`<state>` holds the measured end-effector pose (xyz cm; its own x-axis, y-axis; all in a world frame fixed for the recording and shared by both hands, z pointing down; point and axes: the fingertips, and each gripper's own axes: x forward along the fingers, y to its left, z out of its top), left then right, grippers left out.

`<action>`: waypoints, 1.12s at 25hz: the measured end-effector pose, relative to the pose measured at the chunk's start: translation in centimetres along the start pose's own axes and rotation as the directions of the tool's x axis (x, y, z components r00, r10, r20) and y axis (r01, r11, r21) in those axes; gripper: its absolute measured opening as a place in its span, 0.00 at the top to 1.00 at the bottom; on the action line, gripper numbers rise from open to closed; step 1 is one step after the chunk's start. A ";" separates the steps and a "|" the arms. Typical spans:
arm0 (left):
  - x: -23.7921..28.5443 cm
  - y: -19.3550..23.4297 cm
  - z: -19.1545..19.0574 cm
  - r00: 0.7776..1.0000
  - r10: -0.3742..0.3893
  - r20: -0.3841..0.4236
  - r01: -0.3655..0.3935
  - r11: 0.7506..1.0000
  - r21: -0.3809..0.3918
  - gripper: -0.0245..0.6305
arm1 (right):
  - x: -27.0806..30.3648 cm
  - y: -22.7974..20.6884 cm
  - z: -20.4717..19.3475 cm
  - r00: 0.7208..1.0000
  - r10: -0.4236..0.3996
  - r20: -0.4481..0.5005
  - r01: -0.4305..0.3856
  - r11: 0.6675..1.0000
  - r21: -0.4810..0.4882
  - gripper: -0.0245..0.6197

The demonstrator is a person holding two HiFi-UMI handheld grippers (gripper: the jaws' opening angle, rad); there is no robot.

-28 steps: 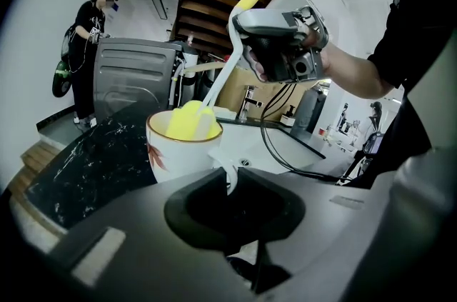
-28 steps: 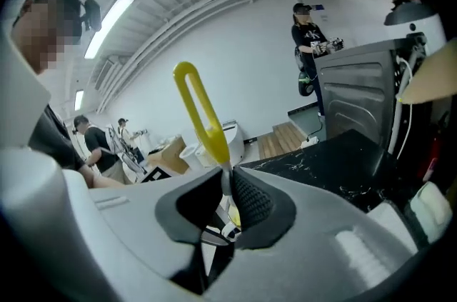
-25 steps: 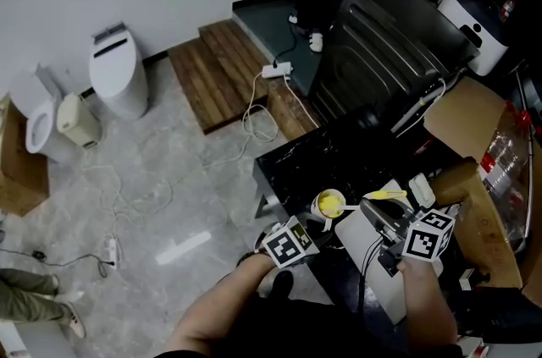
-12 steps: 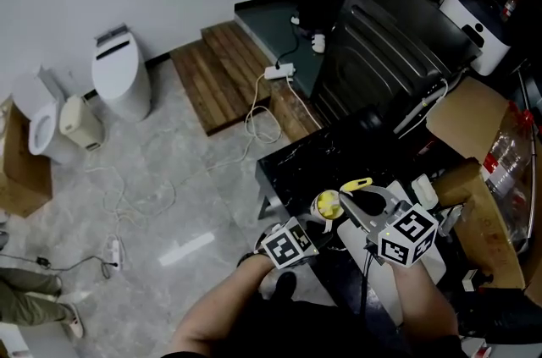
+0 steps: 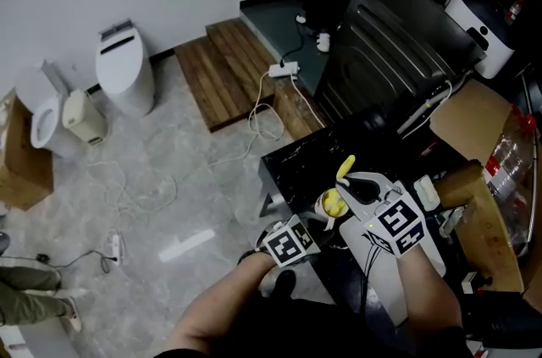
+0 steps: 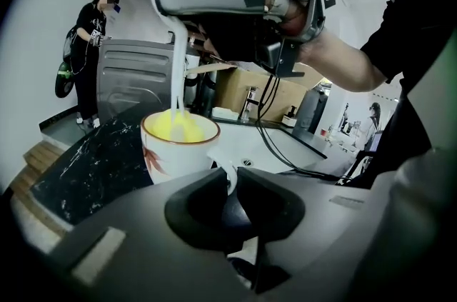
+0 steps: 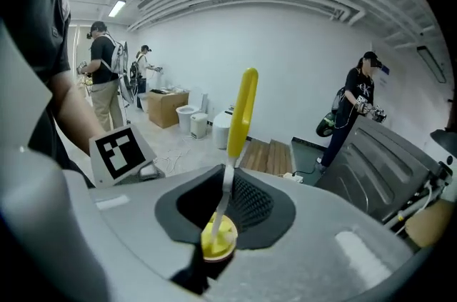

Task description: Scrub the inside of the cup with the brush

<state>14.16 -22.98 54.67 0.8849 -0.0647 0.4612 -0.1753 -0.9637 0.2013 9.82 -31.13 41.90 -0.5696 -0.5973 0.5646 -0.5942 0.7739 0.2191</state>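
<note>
**Brush was already down in the cup, so scrubbing was the step in hand**

Your left tool (image 6: 232, 183) was pinching the cup (image 6: 170, 151) by its white handle (image 6: 228, 178), jaws closed on it with the handle sitting right between them. Your right tool (image 7: 227, 200) was clamped on the thin stem of the brush (image 6: 173, 58), and the yellow grip end stuck up past the jaws. The yellow brush head was inside the cup, low in the mouth. The cup itself was at the near corner of the black marble surface (image 5: 292, 170), just beside the white basin (image 6: 293, 143). I couldn't tell whether it rested there or was lifted a bit.

My read: you were in the scrub itself, not the setup. The next move called for working the head around the inner wall and down to the bottom while the left tool held the cup steady. A handle pinch lets a cup twist if you push sideways too hard.

On room, the surface edge dropped straight to the floor (image 5: 169, 179) on your left, so there was no slack that way. The right tool's cable (image 6: 265, 115) trailed across the basin close to the cup. A cardboard box (image 5: 474, 115) stood well apart on the right, and above the cup it was open.
</note>
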 end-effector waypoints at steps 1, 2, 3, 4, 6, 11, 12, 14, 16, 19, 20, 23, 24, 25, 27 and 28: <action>0.0 0.1 0.0 1.000 0.006 0.004 -0.006 1.000 -0.003 0.87 | -0.5 -0.2 -0.3 1.000 -0.001 -0.013 0.001 1.000 0.004 0.89; -0.1 0.2 0.0 1.000 0.010 0.009 -0.010 1.000 -0.007 0.86 | -1.1 -0.2 -0.6 1.000 0.003 -0.023 -0.003 1.000 0.014 0.89; -0.1 0.2 0.0 1.000 0.013 0.012 -0.012 1.000 -0.010 0.86 | -1.7 -0.1 -0.9 1.000 0.013 -0.028 -0.012 0.999 0.033 0.89; -0.1 0.2 0.0 1.000 0.014 0.014 -0.013 1.000 -0.011 0.86 | -2.3 0.1 -1.2 0.999 0.026 -0.031 -0.024 0.998 0.059 0.89; -0.2 0.3 0.0 1.000 0.014 0.016 -0.013 1.000 -0.012 0.86 | -3.5 0.5 -1.7 0.998 0.047 -0.030 -0.043 0.992 0.117 0.90; -0.2 0.3 0.0 0.999 0.008 0.031 -0.007 1.000 -0.022 0.86 | -5.6 0.5 -3.1 0.998 0.063 0.008 -0.062 0.943 0.328 0.90; -0.2 0.3 0.0 0.999 0.006 0.034 -0.005 1.000 -0.024 0.86 | -5.9 0.4 -3.4 0.998 0.063 0.028 -0.069 0.919 0.388 0.90; -0.2 0.2 0.1 0.999 0.004 0.038 -0.003 1.000 -0.026 0.86 | -6.5 0.0 -4.0 0.996 0.053 0.078 -0.085 0.861 0.501 0.89; -0.1 0.1 0.1 0.999 0.002 0.038 -0.001 1.000 -0.022 0.86 | -7.0 -0.4 -4.4 0.991 0.025 0.129 -0.097 0.797 0.596 0.89; 0.1 0.1 0.1 0.999 -0.002 0.033 0.003 1.000 -0.009 0.86 | -6.9 -0.7 -4.9 0.981 -0.030 0.192 -0.113 0.716 0.689 0.88; 0.2 0.0 0.1 0.999 -0.005 0.032 0.005 1.000 -0.005 0.87 | -6.7 -0.7 -4.9 0.977 -0.049 0.206 -0.114 0.699 0.706 0.88; 0.3 0.0 0.2 0.999 -0.018 0.028 0.018 1.000 0.001 0.87 | -5.8 -0.9 -4.3 0.973 -0.092 0.214 -0.085 0.714 0.694 0.88; 0.3 0.0 0.2 0.999 -0.024 0.028 0.024 1.000 0.003 0.87 | -5.4 -0.9 -3.9 0.973 -0.099 0.207 -0.066 0.745 0.664 0.88; 0.2 0.0 0.2 0.999 -0.029 0.027 0.029 1.000 0.006 0.87 | -5.1 -0.9 -3.3 0.975 -0.102 0.199 -0.046 0.780 0.624 0.88; 0.2 0.0 0.1 0.999 -0.037 0.027 0.037 0.999 0.009 0.87 | -4.5 -0.5 -1.9 0.978 -0.095 0.187 -0.024 0.837 0.547 0.89; 0.2 0.0 0.1 0.999 -0.040 0.027 0.039 0.999 0.010 0.87 | -4.3 -0.4 -1.1 0.978 -0.091 0.188 -0.021 0.852 0.523 0.89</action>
<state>14.36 -23.04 54.66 0.9025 -0.0335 0.4293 -0.1360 -0.9681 0.2104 13.11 -28.63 40.31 -0.6098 -0.6941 0.3825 -0.7911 0.5618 -0.2419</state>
